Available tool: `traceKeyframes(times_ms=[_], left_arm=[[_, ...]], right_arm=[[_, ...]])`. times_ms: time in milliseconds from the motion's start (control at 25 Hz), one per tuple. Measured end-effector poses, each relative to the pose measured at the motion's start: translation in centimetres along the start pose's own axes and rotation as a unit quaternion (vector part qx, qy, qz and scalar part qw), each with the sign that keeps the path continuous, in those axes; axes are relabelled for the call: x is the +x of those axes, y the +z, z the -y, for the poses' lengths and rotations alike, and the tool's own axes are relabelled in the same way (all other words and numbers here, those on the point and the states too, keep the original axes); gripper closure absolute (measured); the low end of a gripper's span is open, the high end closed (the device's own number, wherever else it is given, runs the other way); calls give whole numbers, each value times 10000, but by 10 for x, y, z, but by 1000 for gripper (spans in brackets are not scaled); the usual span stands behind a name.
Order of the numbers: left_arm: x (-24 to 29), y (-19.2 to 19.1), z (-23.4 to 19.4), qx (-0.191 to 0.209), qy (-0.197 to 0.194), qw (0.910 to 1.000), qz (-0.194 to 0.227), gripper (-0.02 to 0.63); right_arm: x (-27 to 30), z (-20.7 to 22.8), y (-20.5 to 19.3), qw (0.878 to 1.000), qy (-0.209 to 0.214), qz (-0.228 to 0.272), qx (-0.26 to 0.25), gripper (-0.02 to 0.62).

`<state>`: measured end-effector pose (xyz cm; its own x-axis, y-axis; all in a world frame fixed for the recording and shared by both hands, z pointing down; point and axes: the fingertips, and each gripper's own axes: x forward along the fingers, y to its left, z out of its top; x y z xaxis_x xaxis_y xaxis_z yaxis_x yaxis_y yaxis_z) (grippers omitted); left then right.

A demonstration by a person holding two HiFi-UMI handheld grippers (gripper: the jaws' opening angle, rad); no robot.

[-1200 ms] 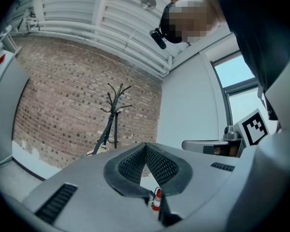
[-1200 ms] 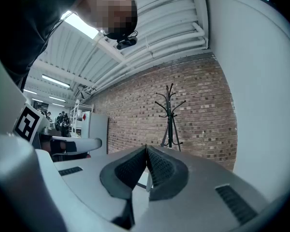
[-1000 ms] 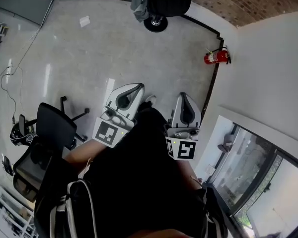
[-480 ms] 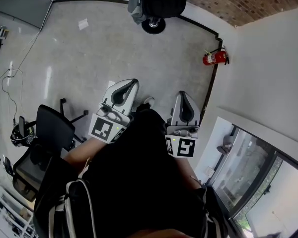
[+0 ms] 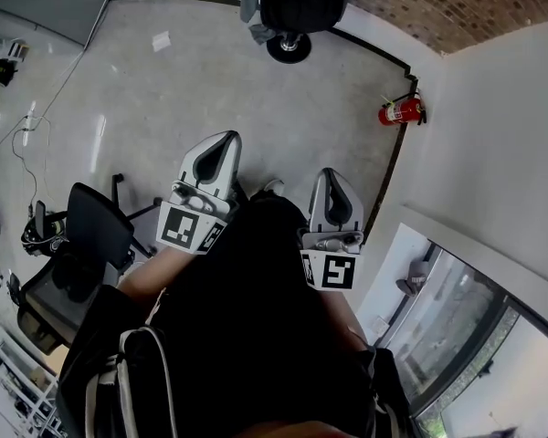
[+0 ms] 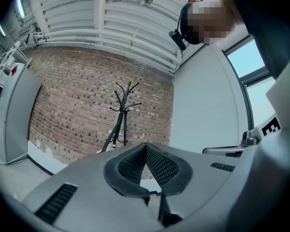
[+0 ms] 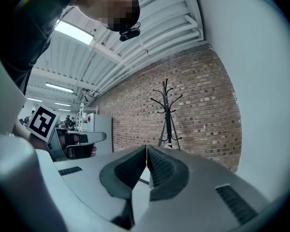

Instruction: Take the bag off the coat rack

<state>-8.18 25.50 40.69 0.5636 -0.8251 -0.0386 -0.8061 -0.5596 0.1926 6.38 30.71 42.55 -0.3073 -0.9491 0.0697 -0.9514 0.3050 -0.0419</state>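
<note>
Both grippers are clenched with nothing in them: the left gripper [image 6: 145,148] has its ribbed pads pressed edge to edge, and so does the right gripper [image 7: 146,150]. Each one points at the brick wall [image 6: 72,100], well away from it. One coat rack [image 7: 168,114] stands upright against that wall, a thin dark pole with hooked arms at the top and spread legs. It lies straight ahead of the right gripper and a little left of the left gripper's line. The rack is too small in both gripper views to tell whether a bag hangs on it, though a thin dark line slants down from its pole.

The floor [image 5: 210,89] is pale, polished grey and runs from the person's feet to the brick wall. One red fire extinguisher [image 5: 398,111] sits in the corner where the brick wall ends and a white wall [image 5: 502,135] begins. A window [image 5: 466,336] is farther from the brick wall, along that white wall. A dark bulky thing on a round base [image 5: 290,16] stands close to the brick wall. One black office chair [image 5: 96,231] stands far from it, beside the left gripper. One sheet of paper [image 5: 161,40] lies on the floor.
</note>
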Motion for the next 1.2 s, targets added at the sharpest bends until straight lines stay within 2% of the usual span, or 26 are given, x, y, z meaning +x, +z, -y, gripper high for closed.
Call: traceKeyframes(times_ms=[200, 440, 560, 720, 800, 1040, 1200], left_arm=[[13, -11, 22, 6, -92, 9999, -144, 588], [34, -11, 23, 278, -225, 9993, -132, 588], [54, -14, 21, 284, -375, 9988, -138, 588], [85, -20, 31, 619, -757, 9952, -67, 588], [101, -22, 35, 644, -1001, 9929, -84, 588], [154, -18, -3, 314, -1051, 9939, -94, 588], [183, -19, -36, 345, -1133, 9926, -250, 588]], right_arm=[[-5, 23, -6, 9998, -62, -19, 180, 575], [6, 44, -15, 9992, -256, -37, 313, 575], [16, 54, -12, 9988, -352, 7, 329, 575], [35, 65, -6, 9989, -402, 76, 247, 575], [52, 71, 0, 9989, -404, 177, 128, 575], [117, 98, -5, 9977, -636, -188, 150, 575], [172, 94, 6, 9987, -461, -105, 177, 575]])
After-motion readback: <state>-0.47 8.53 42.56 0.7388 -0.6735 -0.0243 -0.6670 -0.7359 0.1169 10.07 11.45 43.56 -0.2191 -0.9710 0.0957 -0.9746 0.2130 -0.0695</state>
